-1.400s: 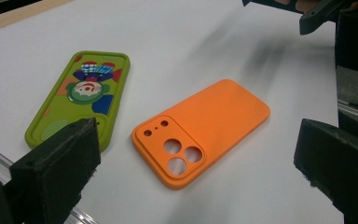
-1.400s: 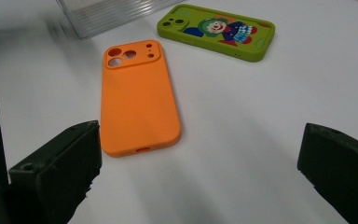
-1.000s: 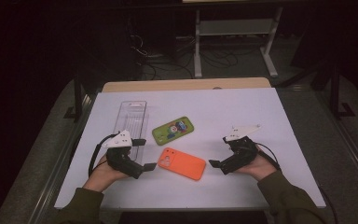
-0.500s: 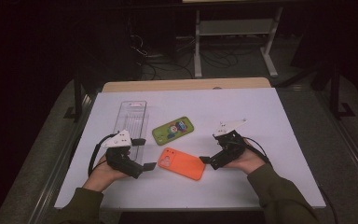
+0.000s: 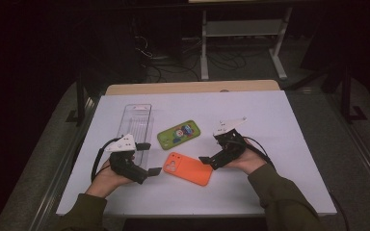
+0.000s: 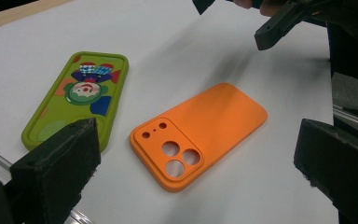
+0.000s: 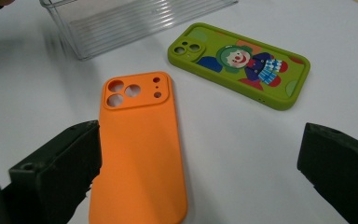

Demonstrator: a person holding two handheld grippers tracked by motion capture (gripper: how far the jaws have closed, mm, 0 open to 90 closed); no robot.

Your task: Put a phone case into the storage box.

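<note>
In the high view the left gripper point(image 5: 148, 159) sits at about eight o'clock on the white table point(image 5: 279, 115), held in the person's left hand point(image 5: 107, 177), its jaws wide apart with nothing between them. At eleven o'clock from it a clear plastic tray point(image 5: 136, 122) lies lengthwise on the table, just beyond the gripper's upper jaw. To the right of the tray, near the middle of the table, lies a green phone case point(image 5: 178, 134) with a clown picture on its back, tilted with its right end toward one o'clock.

At five o'clock from the green one and a little apart from it lies the orange phone case point(image 5: 189, 168), back up, camera holes toward the left gripper. It lies flat on the table between the two grippers. In the left gripper view the orange phone case point(image 6: 196, 134) lies between the spread jaws but ahead of them, untouched.

The right gripper point(image 5: 212, 158) is at about four o'clock on the table, held in the right hand point(image 5: 246, 161), jaws apart and holding nothing. Its lower jaw tip hangs just at the right end of the orange case. In the right gripper view the orange phone case point(image 7: 140, 144) lies beside the left jaw, and I cannot tell whether that jaw touches it.
</note>
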